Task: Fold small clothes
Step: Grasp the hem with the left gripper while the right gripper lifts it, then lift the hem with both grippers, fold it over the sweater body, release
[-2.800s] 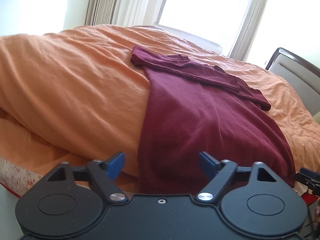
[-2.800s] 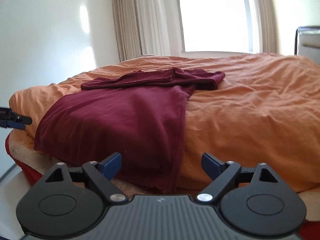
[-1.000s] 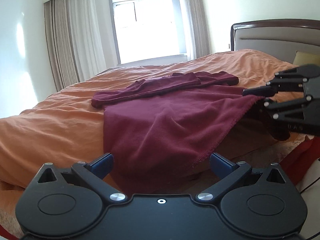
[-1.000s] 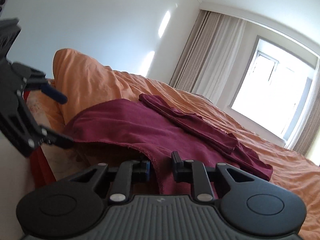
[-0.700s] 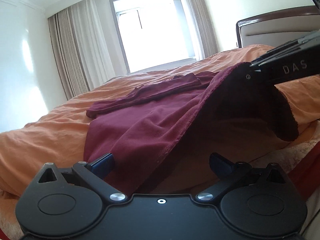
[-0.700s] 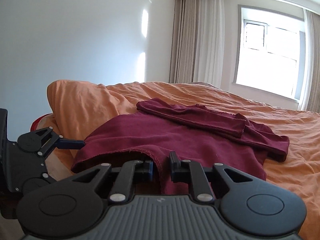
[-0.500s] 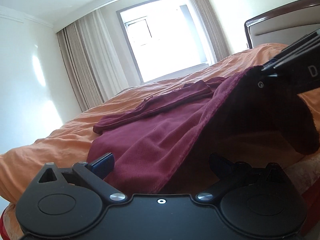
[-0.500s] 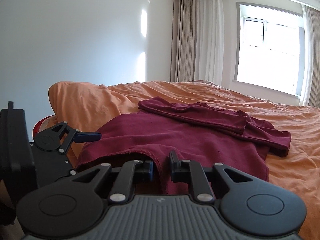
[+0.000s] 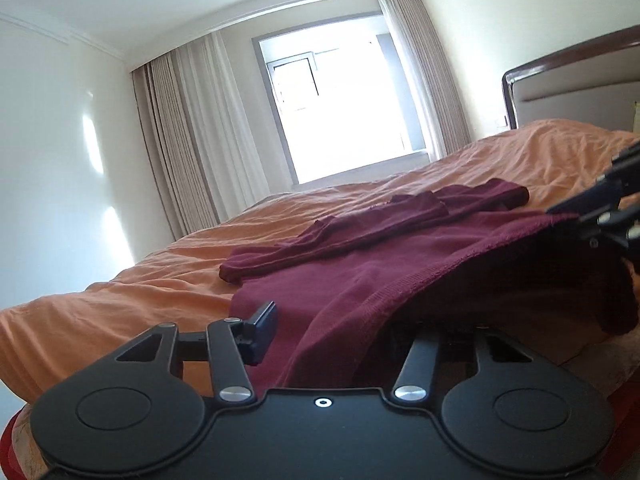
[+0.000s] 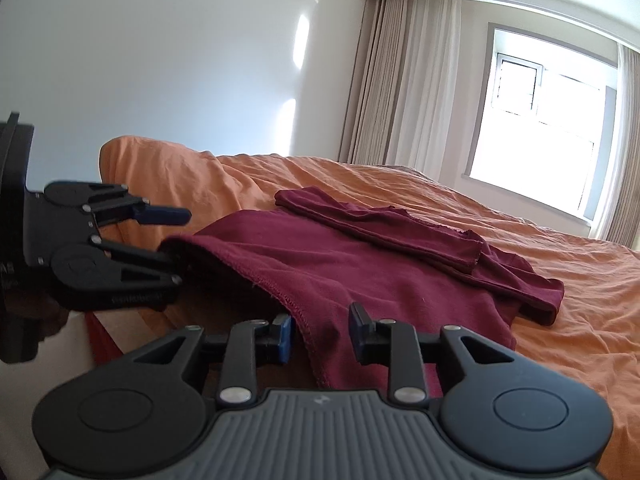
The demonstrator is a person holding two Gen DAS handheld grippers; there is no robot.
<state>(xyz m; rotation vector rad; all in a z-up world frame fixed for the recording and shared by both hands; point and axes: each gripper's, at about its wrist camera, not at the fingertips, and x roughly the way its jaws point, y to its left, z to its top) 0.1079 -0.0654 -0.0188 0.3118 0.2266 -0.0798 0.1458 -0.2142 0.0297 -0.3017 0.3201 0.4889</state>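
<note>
The left gripper [image 9: 332, 330] has its jaws closing with the hem of the one maroon garment [image 9: 392, 256] between them; whether the pads press yet I cannot tell, since cloth hides one side. The right gripper [image 10: 319, 334] has its jaws opening, the hem between them but the pads apart from it. The garment lies ahead of both on the orange bed [image 10: 552, 240], its hem running across from one gripper to the other, sleeves folded across its far end. Two grippers, one garment.
</note>
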